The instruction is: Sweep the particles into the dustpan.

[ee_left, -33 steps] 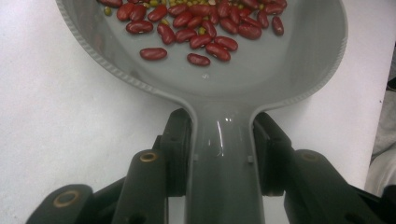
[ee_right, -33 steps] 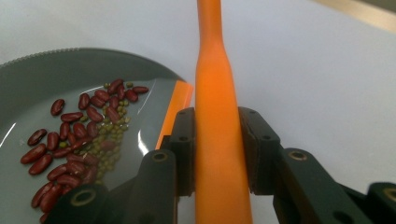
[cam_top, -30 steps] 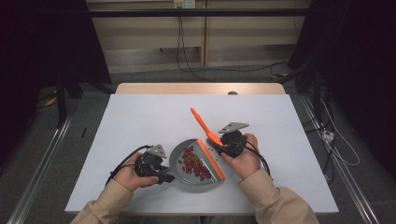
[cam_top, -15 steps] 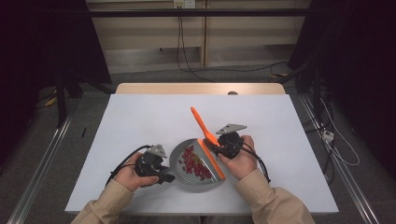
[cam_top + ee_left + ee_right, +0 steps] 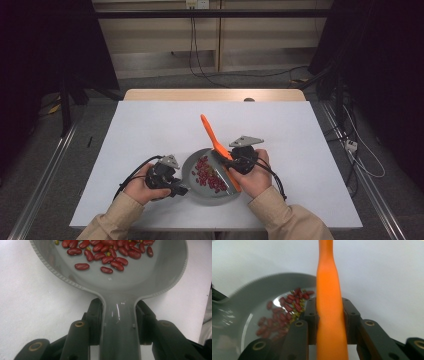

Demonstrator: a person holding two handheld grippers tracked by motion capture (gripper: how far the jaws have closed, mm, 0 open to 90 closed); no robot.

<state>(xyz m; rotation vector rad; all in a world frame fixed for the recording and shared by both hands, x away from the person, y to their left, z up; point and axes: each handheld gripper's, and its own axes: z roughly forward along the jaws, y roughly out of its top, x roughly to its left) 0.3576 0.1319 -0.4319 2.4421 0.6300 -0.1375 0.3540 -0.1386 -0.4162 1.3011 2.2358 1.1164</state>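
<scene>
A grey pan (image 5: 196,196) holding red kidney beans (image 5: 207,175) sits on the white table near the front edge. My left gripper (image 5: 181,190) is shut on the pan's handle (image 5: 118,335), one jaw pressing each side, with the beans (image 5: 110,255) just ahead in the bowl (image 5: 100,282). My right gripper (image 5: 231,162) is shut on an orange spatula (image 5: 211,134). The spatula slants from above the table down over the pan's right rim. In the right gripper view the spatula's shaft (image 5: 328,290) runs straight up between the jaws of the right gripper (image 5: 329,322), beans (image 5: 287,310) lying to its left in the pan (image 5: 262,290).
The white table top (image 5: 150,125) stretches bare behind and to both sides of the pan. A wooden strip (image 5: 215,95) borders its far edge. Cables trail from both grippers toward the front edge. Dark floor with rails lies left and right of the table.
The right hand and the orange spatula have shifted slightly left, closer over the pan. The left hand and the pan have stayed in place.
</scene>
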